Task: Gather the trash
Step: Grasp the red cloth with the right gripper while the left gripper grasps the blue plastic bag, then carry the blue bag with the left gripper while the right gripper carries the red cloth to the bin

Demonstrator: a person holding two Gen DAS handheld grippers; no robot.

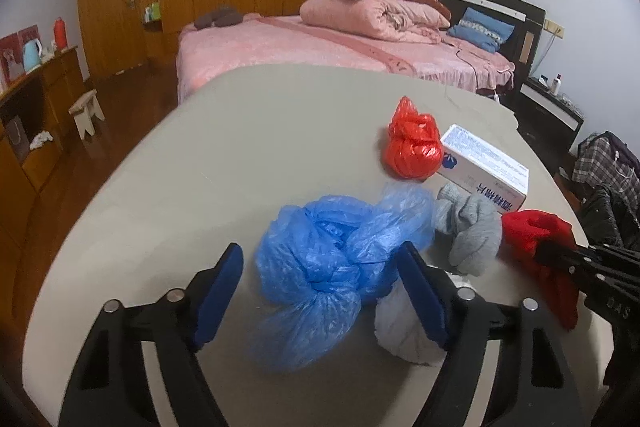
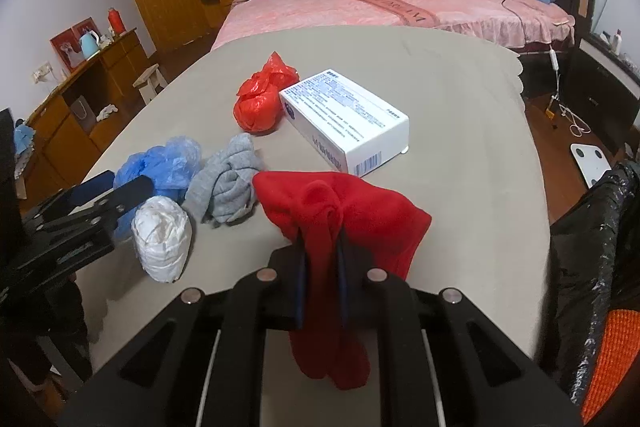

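Right gripper (image 2: 320, 267): jaws are closed tight on a red cloth (image 2: 352, 223); the cloth is pinched near its middle, one end draped forward over the counter (image 2: 460, 99), the other hanging down between the gripper arms. In the left wrist view the same cloth (image 1: 532, 231) is seen just beyond the counter's right edge region, clamped by black fingers.

Left gripper (image 1: 320, 291): jaws are spread wide, nothing held. The blue plastic bag (image 1: 320, 267) is bracketed between the pads; contact cannot be told. A white wad (image 1: 404, 323) is pressed against the outer side of the right-hand pad.

Positions taken from the white box (image 2: 348, 119):
- red plastic bag (image 2: 260, 99), knotted, touching the box's left end.
- grey cloth (image 2: 228, 183), crumpled, just in front and left of the box, apart from it.
- blue bag (image 2: 160, 167) further left again, near the counter's left edge; white wad (image 2: 164, 243) in front of it.
- red cloth directly in front of the box, near it.

Open room: bare counter is seen behind the box up to the far edge, and to its right up to the scalloped right edge. A black bag (image 2: 596, 247) is seen off that right edge. A bed (image 2: 400, 7) is noted beyond the far edge.
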